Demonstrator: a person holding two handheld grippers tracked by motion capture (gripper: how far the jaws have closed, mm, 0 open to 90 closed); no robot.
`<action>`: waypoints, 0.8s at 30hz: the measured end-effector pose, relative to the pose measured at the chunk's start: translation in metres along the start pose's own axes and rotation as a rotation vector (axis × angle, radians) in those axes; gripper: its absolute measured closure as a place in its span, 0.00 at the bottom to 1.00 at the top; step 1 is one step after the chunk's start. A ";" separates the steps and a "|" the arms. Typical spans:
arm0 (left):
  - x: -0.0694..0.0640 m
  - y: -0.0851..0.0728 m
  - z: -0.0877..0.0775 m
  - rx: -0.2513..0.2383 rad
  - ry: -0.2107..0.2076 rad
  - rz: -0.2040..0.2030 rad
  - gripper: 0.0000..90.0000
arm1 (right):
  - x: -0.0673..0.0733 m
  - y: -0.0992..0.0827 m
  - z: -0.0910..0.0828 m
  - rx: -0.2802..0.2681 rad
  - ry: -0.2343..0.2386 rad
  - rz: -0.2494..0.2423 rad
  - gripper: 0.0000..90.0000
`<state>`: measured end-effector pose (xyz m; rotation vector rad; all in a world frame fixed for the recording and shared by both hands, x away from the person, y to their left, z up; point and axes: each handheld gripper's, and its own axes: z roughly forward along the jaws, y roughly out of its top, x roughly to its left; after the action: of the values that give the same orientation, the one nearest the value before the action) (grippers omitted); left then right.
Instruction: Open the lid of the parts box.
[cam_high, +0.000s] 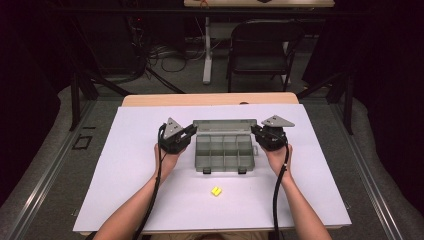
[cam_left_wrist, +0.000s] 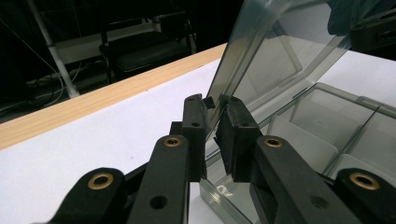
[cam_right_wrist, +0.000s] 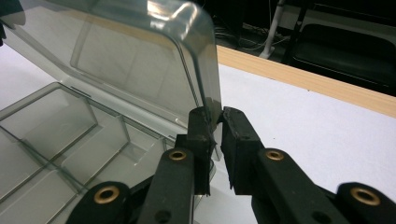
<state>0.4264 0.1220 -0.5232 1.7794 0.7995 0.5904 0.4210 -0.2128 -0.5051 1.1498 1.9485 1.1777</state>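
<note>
A clear grey compartment box (cam_high: 224, 155) lies on the white sheet (cam_high: 130, 165), its lid (cam_high: 225, 125) standing upright at the back. My left gripper (cam_high: 192, 131) is shut on the lid's left edge; in the left gripper view the lid (cam_left_wrist: 275, 51) runs down between the pads of that gripper (cam_left_wrist: 215, 105). My right gripper (cam_high: 256, 133) pinches the lid's right edge; in the right gripper view the lid (cam_right_wrist: 126, 60) passes between the two pads of that gripper (cam_right_wrist: 215, 116). The compartments (cam_right_wrist: 60, 135) look empty. A small yellow block (cam_high: 216, 191) lies in front of the box.
The white sheet covers a wooden table whose far edge (cam_high: 210, 99) shows beyond the box. A dark folding chair (cam_high: 262, 50) and a white table leg (cam_high: 207, 50) stand on the floor behind the table. Both forearms come in from the bottom.
</note>
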 end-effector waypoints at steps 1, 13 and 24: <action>0.000 0.000 0.001 0.001 0.003 0.001 0.90 | 0.000 0.000 0.000 0.000 0.000 0.000 0.91; 0.004 -0.004 0.011 0.021 0.019 0.009 0.91 | -0.003 -0.005 0.011 0.017 -0.008 0.021 0.92; 0.008 -0.009 0.020 0.049 0.021 0.006 0.91 | -0.004 -0.010 0.023 0.047 -0.018 0.031 0.92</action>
<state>0.4435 0.1175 -0.5384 1.8238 0.8301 0.5992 0.4375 -0.2103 -0.5239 1.2150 1.9610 1.1393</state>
